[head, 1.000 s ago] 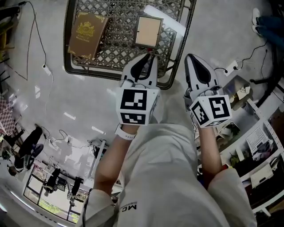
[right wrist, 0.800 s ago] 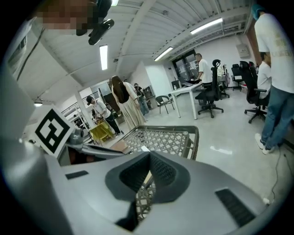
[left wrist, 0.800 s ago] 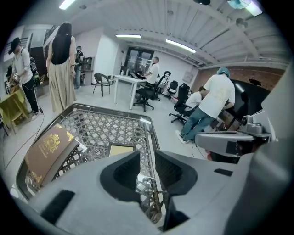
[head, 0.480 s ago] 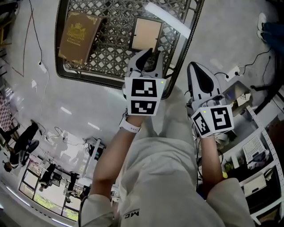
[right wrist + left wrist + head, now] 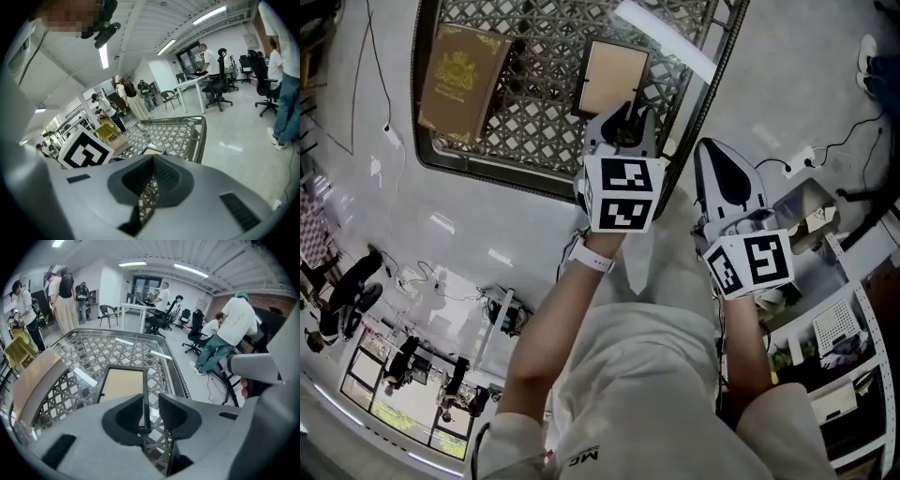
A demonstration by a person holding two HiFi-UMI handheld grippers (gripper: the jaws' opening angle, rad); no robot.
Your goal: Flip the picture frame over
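Picture frame (image 5: pixel 123 384) rim sits between the left claw's (image 5: pixel 150 401) jaws, just opened.

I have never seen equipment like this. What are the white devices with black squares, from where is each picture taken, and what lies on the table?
A person holds one gripper in each hand; the cubes with black squares belong to them. The head view looks down from the person's head; the two gripper views come from a camera on each gripper. On the lattice table lie a brown book and a picture frame. The left gripper has just been opening its fingers; the frame's edge shows in the gap, not gripped. The right gripper is beside the table, fingers together, empty.
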